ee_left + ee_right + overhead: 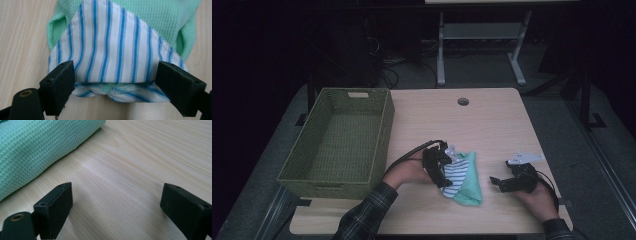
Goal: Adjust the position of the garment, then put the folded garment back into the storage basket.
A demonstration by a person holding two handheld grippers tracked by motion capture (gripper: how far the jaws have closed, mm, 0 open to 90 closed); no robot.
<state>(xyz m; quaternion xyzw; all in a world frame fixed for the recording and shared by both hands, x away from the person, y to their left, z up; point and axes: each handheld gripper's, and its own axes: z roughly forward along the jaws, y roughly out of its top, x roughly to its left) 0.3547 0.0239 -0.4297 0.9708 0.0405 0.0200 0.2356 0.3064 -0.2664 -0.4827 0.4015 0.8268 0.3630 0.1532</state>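
High view: both grippers down on the light wooden table [492,120], folded cloth between them.

Left gripper [447,167] sits at the near-left edge of the mint-green knit cloth with a blue-and-white striped panel [462,180], which lies flat on the table's near middle, just right of the olive-green woven basket [337,145]. In the left gripper view its jaws stand wide apart either side of the striped panel [112,50], w/ the pads beside the fabric, not pressing it, so no grip. Right gripper [502,182] rests near the cloth's right side, apart from it; right gripper view shows its jaws wide apart too, bare wood between them, green knit [37,147] off at the upper left.
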